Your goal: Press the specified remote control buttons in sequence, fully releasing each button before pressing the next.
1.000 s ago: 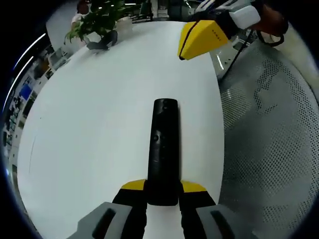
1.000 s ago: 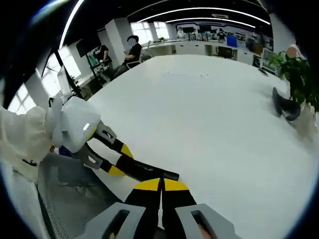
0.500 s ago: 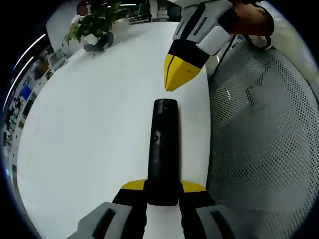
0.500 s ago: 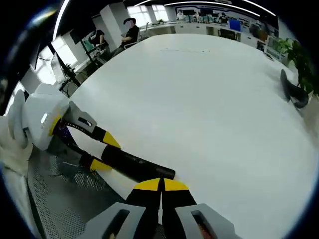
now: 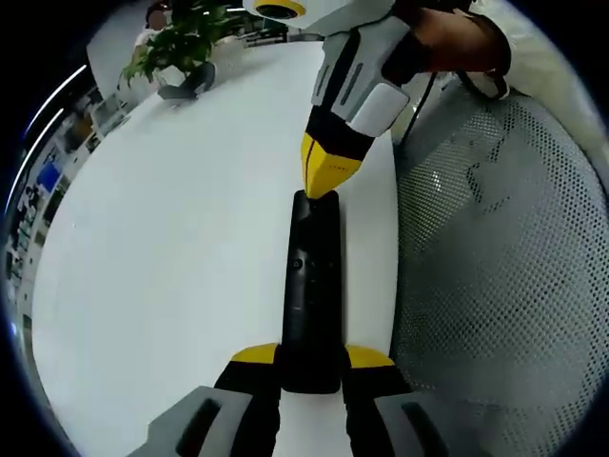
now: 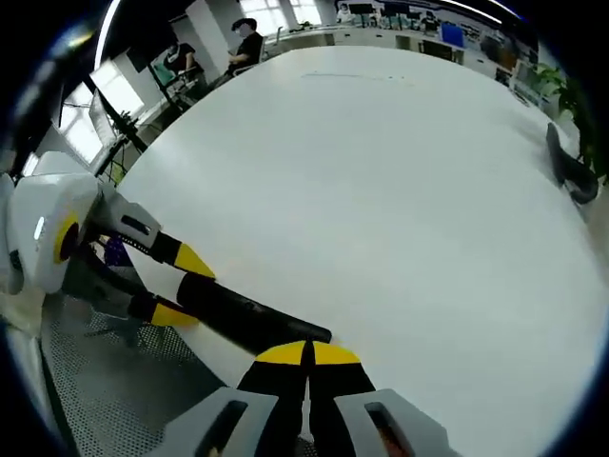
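On the white counter lies your black remote, its near end clamped between your left gripper fingers. At the remote's far end, your right gripper, fingers pressed together, touches its tip. Beyond the remote stands a potted plant.

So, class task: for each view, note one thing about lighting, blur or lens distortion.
Left gripper view: even light, the white table bulges into a curve, the remote stays sharp, the plant near the edge is soft. Right gripper view: the table edge bows strongly, bright windows wash out, and the right gripper is crisp.
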The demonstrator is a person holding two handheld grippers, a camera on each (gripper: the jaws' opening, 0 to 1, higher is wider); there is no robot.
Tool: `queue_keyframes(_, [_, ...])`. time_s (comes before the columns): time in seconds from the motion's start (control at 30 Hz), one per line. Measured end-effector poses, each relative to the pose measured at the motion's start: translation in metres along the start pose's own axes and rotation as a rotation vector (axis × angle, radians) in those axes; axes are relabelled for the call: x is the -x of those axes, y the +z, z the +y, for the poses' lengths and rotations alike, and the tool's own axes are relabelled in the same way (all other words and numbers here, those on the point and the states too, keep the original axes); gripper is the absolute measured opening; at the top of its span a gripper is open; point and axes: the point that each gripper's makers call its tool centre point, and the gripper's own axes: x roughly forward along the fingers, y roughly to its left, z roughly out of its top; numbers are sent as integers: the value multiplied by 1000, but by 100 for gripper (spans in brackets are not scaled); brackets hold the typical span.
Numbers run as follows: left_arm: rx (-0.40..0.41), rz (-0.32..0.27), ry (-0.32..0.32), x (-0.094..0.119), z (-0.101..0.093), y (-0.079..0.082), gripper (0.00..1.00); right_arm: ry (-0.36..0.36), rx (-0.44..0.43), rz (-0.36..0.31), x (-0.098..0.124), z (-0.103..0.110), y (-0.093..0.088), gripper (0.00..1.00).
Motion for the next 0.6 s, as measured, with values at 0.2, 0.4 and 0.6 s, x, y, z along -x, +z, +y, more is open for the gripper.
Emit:
queue_keyframes(0.2, [1,-4,0,0,0,0,24,-5,8,9,-1,1,0,0])
queue_keyframes(0.4, [-10,5,-7,0,0,0,24,-29,7,23,-1,0,0,0])
queue_keyframes(0.6, [-14,-3,-8,0,0,0,24,-34,-9,13,-1,-1,0,0])
